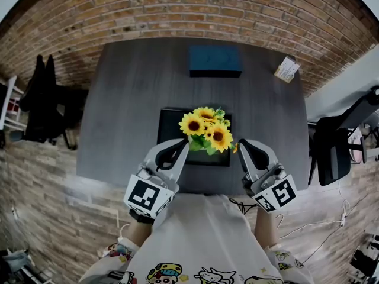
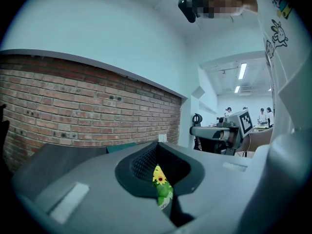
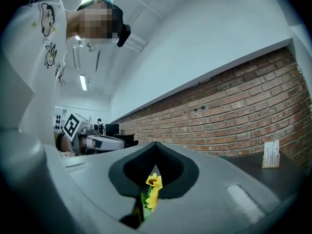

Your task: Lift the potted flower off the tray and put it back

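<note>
A pot of yellow sunflowers (image 1: 207, 130) stands on a black tray (image 1: 168, 120) in the middle of the dark table; the blooms hide the pot itself. My left gripper (image 1: 181, 145) sits at the flowers' near left, my right gripper (image 1: 242, 144) at their near right, both tips by the tray's front edge. Both are shut with nothing between the jaws. In the left gripper view the sunflowers (image 2: 160, 182) show through the slit below the shut jaws, and the right gripper (image 2: 229, 130) shows off to the side. The right gripper view shows the sunflowers (image 3: 152, 191) the same way.
A dark blue box (image 1: 215, 61) lies at the table's far edge, and a small card stand (image 1: 287, 70) sits at the far right corner. Office chairs (image 1: 331, 152) stand on both sides of the table. A brick wall (image 1: 189, 10) runs behind it.
</note>
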{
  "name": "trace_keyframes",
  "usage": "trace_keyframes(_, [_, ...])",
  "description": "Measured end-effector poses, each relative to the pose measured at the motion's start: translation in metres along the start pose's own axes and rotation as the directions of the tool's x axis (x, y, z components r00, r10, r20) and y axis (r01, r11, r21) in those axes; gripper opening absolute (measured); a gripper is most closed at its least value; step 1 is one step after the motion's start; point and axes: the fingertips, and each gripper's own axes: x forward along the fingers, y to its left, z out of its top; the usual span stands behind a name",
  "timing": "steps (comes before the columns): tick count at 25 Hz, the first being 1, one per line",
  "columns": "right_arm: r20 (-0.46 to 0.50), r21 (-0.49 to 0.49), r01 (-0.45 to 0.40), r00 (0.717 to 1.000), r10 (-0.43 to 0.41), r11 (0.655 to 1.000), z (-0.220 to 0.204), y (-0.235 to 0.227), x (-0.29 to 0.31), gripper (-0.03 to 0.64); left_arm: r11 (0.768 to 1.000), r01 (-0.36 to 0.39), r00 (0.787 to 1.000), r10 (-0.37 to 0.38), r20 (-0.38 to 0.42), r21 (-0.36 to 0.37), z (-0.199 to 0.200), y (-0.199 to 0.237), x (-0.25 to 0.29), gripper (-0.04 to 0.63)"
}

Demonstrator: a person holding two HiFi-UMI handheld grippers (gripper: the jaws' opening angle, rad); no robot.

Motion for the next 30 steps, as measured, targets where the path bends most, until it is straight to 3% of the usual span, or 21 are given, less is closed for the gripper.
trace_keyframes(30, [-0.035,0.011,0.021,0.999,-0.021,1.000,-0.008,-0.009,0.012,0.000,1.000,-0.018,0.999,0.018,-0.033,-0.009,-0.010,0.015,0.005,0.012])
